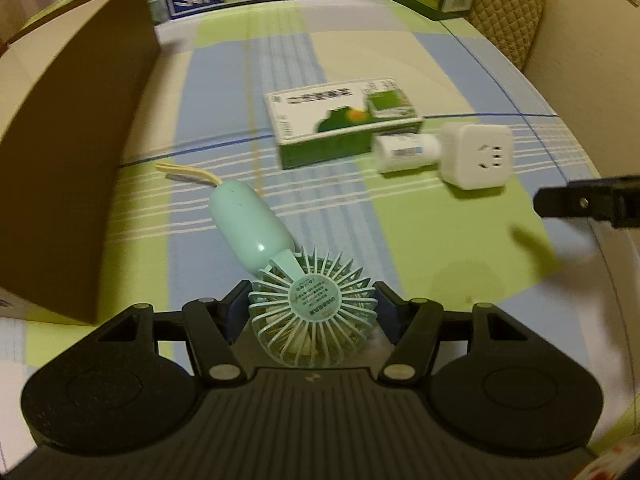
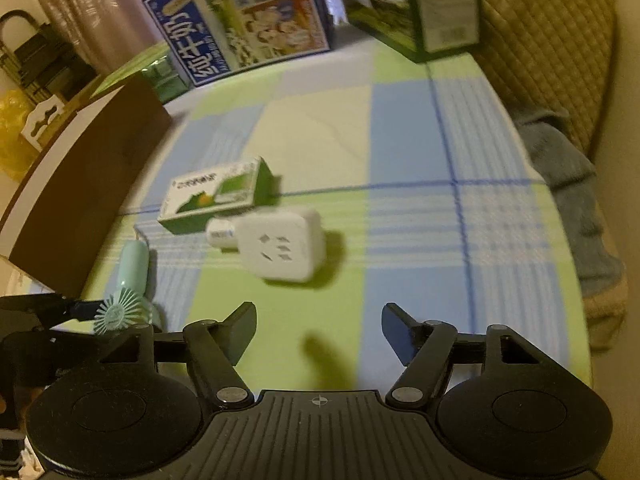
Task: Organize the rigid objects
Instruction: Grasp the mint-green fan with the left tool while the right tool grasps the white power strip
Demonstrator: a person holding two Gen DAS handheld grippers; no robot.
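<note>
A mint-green handheld fan lies low over the checked tablecloth, its handle pointing away from me. My left gripper is shut on the fan's round grille head, a pad on each side. In the right wrist view the fan is at the lower left. My right gripper stands open above the cloth with nothing between its fingers. Ahead of it lie a white socket cube, a small white bottle and a green-and-white box, close together. One right finger enters at the right edge.
A brown cardboard box stands along the left. At the back are a blue milk carton and a dark green box. A quilted cushion and grey cloth lie beyond the table's right edge.
</note>
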